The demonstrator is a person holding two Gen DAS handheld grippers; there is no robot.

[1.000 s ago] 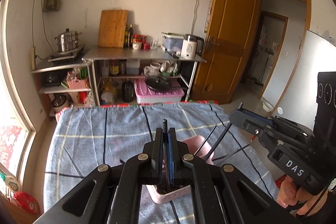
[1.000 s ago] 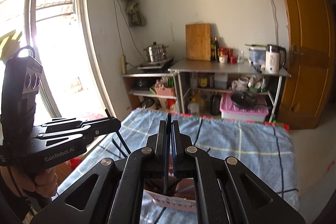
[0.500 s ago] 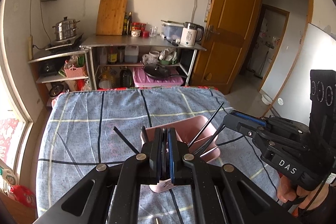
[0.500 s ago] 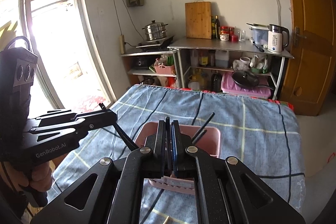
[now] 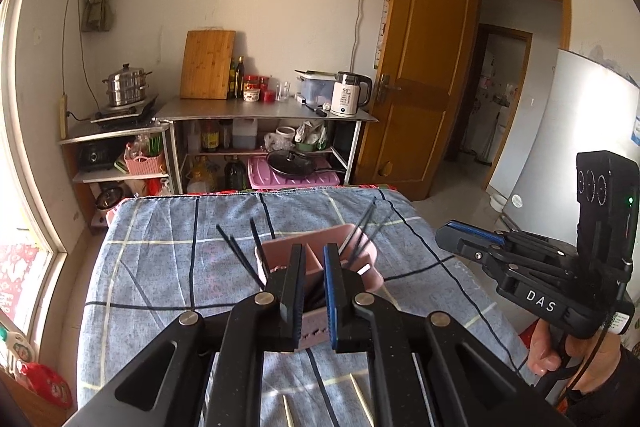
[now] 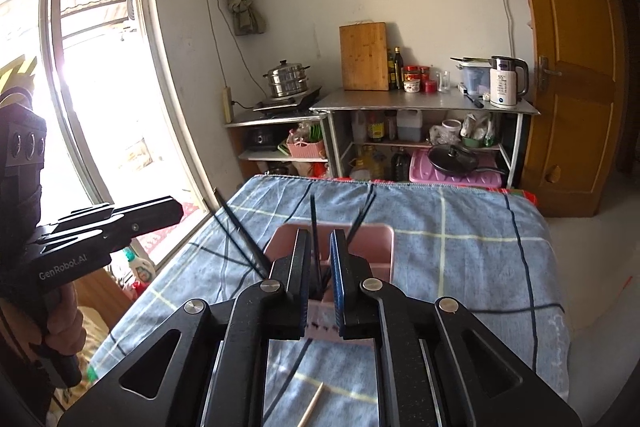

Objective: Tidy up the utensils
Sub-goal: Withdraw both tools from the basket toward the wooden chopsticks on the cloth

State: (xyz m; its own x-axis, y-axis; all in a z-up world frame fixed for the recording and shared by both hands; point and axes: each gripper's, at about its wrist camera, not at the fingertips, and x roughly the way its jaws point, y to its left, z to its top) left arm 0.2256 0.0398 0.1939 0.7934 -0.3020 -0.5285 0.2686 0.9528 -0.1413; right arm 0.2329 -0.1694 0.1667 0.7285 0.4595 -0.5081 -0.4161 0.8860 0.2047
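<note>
Black chopsticks lean in the pink holder; wooden chopsticks lie flat.

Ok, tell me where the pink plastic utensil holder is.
The pink plastic utensil holder stands mid-table on the blue checked cloth, just beyond both grippers' fingertips, black chopsticks leaning inside.

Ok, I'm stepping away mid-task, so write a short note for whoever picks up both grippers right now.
Left gripper: open, empty, over the pink holder.
Right gripper: open, empty, over the same holder.
Black chopsticks stand leaning in the holder on the blue checked cloth.
Done: black chopsticks are in.
Left: pale wooden sticks lie on the cloth under the grippers; likely they go in next.
</note>
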